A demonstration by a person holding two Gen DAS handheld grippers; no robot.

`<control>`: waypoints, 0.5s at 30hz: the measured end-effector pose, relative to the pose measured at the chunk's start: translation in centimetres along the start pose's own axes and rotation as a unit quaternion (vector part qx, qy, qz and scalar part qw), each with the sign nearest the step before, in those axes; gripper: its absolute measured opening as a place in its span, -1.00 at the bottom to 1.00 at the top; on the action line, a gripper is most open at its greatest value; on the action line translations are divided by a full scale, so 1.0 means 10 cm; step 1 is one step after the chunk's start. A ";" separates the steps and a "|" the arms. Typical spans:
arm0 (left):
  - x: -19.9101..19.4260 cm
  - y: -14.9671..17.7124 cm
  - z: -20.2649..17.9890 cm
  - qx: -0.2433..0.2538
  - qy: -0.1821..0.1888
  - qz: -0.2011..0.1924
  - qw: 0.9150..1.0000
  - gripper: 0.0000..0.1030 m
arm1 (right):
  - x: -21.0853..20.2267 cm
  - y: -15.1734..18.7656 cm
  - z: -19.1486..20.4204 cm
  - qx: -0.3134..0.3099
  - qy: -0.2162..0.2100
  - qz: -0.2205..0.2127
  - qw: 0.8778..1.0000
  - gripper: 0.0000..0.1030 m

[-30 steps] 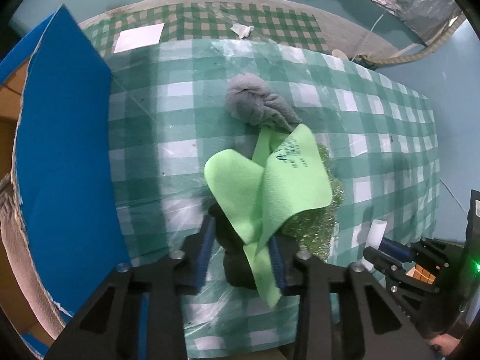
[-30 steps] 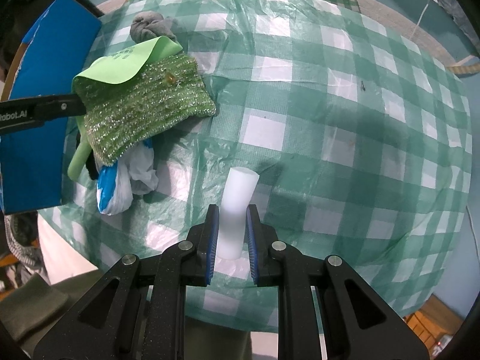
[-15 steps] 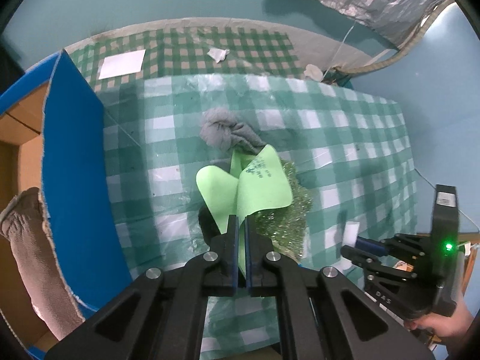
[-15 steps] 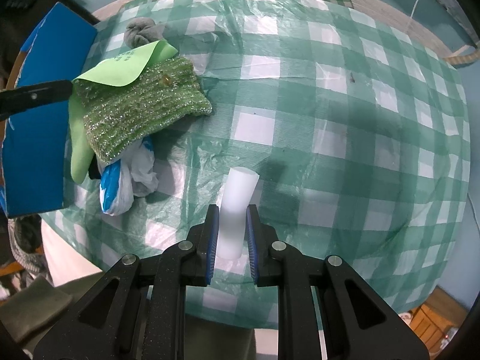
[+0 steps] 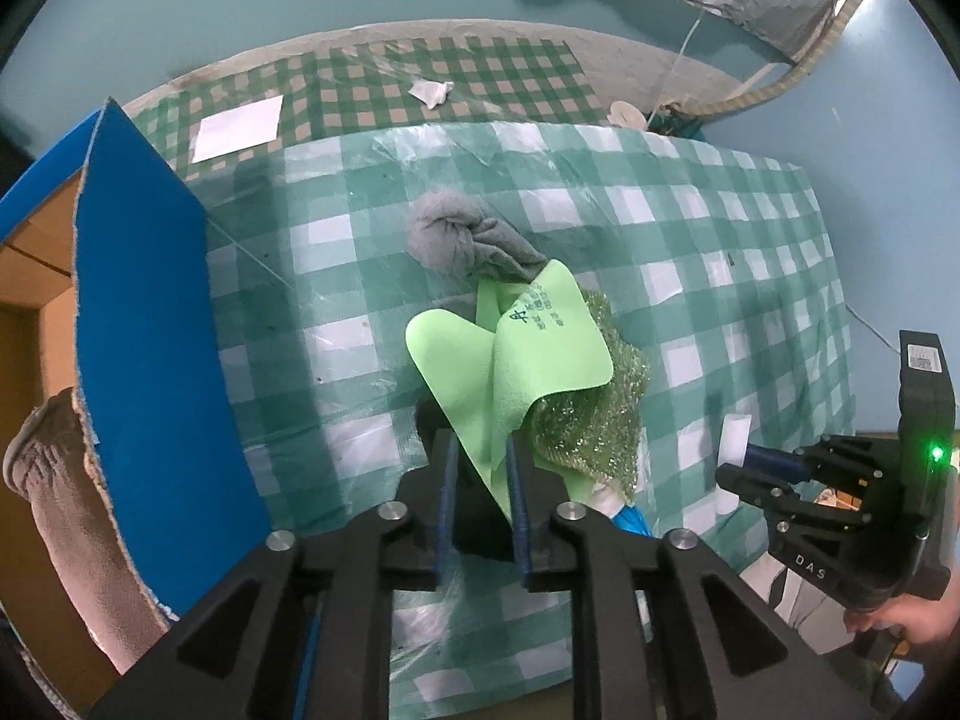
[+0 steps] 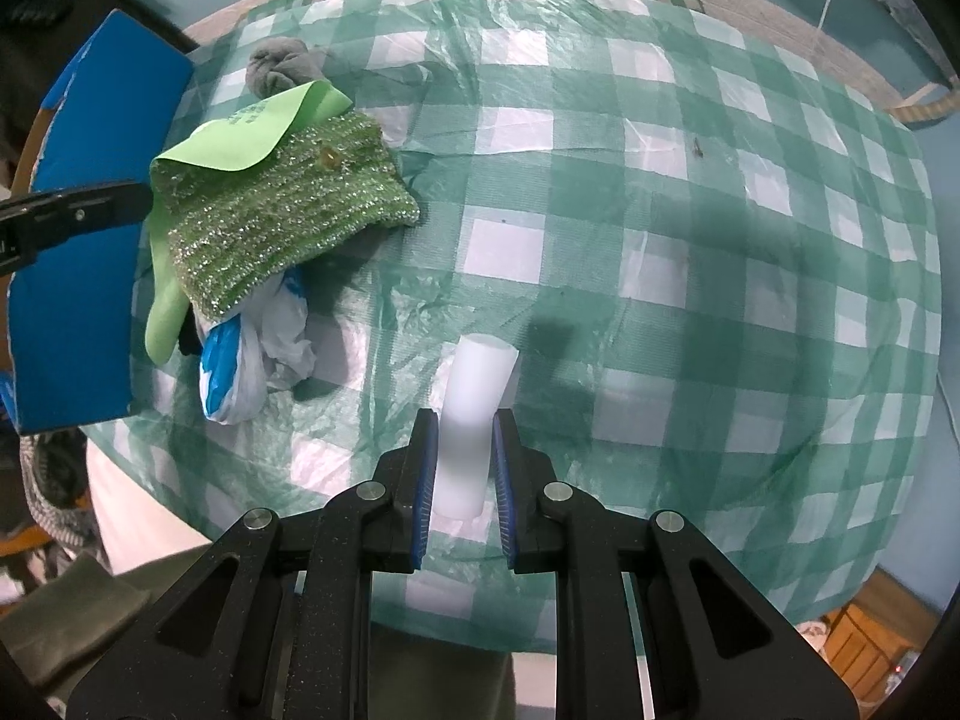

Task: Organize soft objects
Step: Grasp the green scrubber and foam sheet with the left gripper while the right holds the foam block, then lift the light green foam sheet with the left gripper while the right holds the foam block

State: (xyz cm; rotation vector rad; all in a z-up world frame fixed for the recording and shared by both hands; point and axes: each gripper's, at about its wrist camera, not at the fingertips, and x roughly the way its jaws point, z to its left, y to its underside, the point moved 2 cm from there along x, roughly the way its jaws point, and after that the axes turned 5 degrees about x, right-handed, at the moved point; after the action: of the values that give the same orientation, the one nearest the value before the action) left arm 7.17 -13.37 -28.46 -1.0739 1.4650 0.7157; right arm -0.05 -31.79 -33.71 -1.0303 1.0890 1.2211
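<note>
My left gripper (image 5: pixel 480 456) is shut on a light green cloth (image 5: pixel 528 354), which also shows in the right wrist view (image 6: pixel 252 132). A glittery green scrub pad (image 5: pixel 588 420) hangs with it, also seen from the right (image 6: pixel 282 222). A grey balled sock (image 5: pixel 456 234) lies on the table behind. A white and blue plastic bag (image 6: pixel 252 360) lies under the pad. My right gripper (image 6: pixel 462 450) is shut on a white foam cylinder (image 6: pixel 474 396), also visible in the left wrist view (image 5: pixel 735 438).
A blue-walled cardboard box (image 5: pixel 144 348) stands at the table's left, with a brown cloth (image 5: pixel 54 498) hanging inside. The table has a green checked plastic cover (image 6: pixel 690 240). White paper scraps (image 5: pixel 240 126) lie on the floor mat beyond.
My left gripper closed on the green cloth half a second ago, and its fingers now stand wider apart on the cloth. The right gripper kept still, holding the cylinder.
</note>
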 end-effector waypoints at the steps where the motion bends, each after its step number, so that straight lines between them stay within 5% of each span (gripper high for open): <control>1: 0.01 0.00 0.00 0.000 0.000 0.001 1.000 -0.51 | 0.00 0.00 0.00 0.001 0.000 0.000 1.000 -0.69; 6: 0.06 -0.01 -0.02 -0.003 0.006 -0.002 1.000 -0.26 | 0.01 0.00 0.00 0.005 0.000 -0.001 1.000 -0.69; 15: 0.15 -0.05 -0.04 0.004 -0.001 0.003 1.000 -0.26 | 0.01 0.00 0.00 0.010 0.000 0.000 1.000 -0.69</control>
State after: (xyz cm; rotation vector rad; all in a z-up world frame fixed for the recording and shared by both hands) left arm 7.53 -14.31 -29.73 -1.0632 1.4694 0.7149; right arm -0.08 -31.76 -33.82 -1.0136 1.0995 1.2085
